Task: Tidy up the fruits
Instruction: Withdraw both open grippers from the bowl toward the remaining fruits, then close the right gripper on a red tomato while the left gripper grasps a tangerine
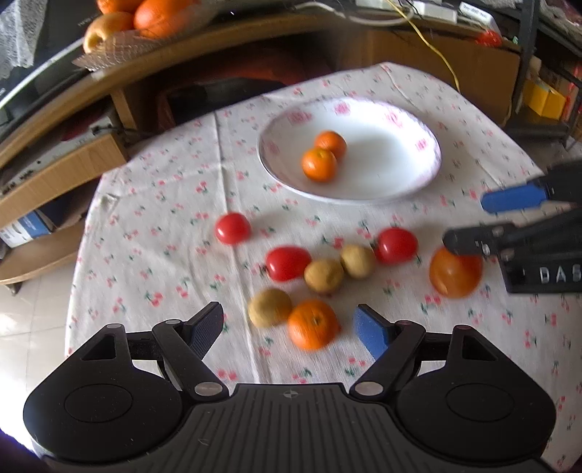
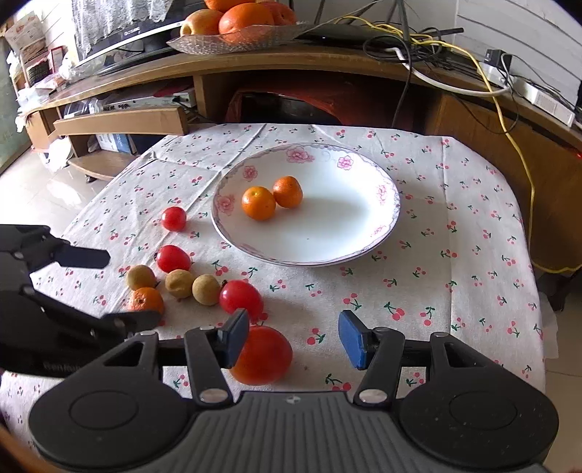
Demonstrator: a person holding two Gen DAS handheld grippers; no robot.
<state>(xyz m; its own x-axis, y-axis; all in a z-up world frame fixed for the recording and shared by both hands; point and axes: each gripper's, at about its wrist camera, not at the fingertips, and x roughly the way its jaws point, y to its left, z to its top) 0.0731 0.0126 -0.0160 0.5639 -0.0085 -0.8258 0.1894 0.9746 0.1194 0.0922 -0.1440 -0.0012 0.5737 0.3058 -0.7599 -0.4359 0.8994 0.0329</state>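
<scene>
**Both grippers wide open over loose fruit, two oranges in the plate**

The only writing I could read was "DAS" in raised letters on the right gripper's body where it entered the left wrist view, cut off by the frame edge. A faint word on the left gripper's body in the right wrist view was too blurred to make out, as was the print on a dark screen edge on the shelf behind.

My left gripper stood wide open and held nothing, with a small orange and a brown fruit on the cloth between and ahead of its fingers. My right gripper was equally spread and empty; a large orange-red fruit lay just beside its left finger, partly hidden by it.

On the bench's cherry-print cloth sat a white flowered plate holding two small oranges touching each other. Three red tomatoes and two more brown fruits lay scattered near the plate. The left wrist view was motion-blurred, so the fruit edges were soft. A dish of oranges on the shelf behind was cut off at the top.
</scene>
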